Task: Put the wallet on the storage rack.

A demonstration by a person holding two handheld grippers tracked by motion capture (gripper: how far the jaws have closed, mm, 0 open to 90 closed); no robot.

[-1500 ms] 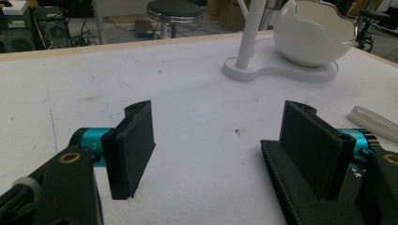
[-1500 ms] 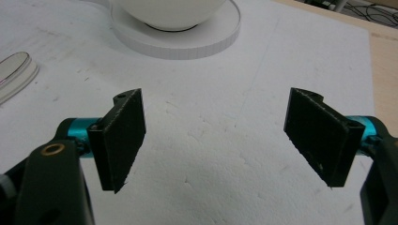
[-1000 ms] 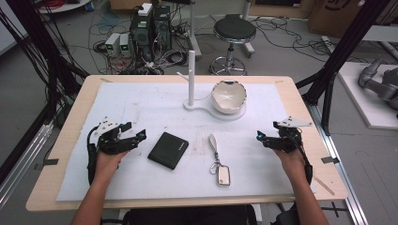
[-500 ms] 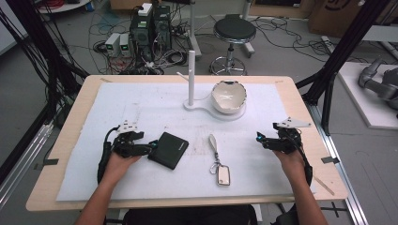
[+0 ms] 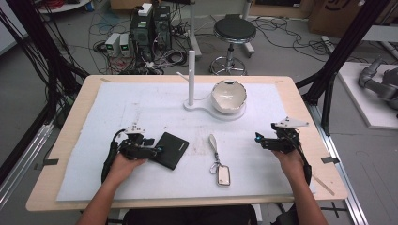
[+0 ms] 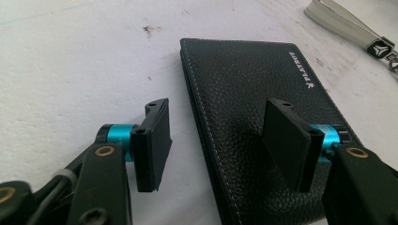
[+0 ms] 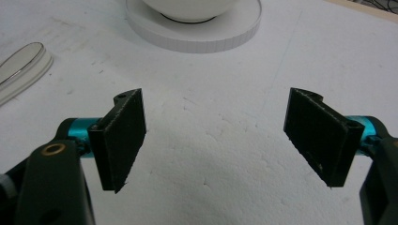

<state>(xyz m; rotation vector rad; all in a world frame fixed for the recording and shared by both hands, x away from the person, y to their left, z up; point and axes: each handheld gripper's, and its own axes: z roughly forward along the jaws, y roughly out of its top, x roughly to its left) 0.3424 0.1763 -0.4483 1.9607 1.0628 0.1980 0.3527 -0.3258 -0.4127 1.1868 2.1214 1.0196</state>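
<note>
**Hand-held gripper straddles the wallet edge: a shallow bite could slip**

Left hand-held gripper (image 6: 213, 150) sits low in the left gripper view, jaws part-spread and just now closing, one pad on the white mat at lower left, the other over the black leather wallet (image 6: 253, 108). The wallet's near long edge runs between the pads, which do not yet press it. In the high view the wallet (image 5: 172, 150) lies flat left of centre on the table (image 5: 300, 93).

Likely trouble: the pad above the leather may shove the wallet sideways rather than catch it, since nothing gets under the flat edge. A pinch on the top flap alone could let it fall open on lifting.

Farther off, a sliding wallet could reach the key fob (image 5: 223, 176) and strap (image 6: 347, 26). Right hand-held gripper (image 7: 213, 140) hangs spread wide over bare mat, holding nothing, too distant to brace. The bowl (image 5: 228, 96) and post (image 5: 191, 77) look safely clear.
</note>
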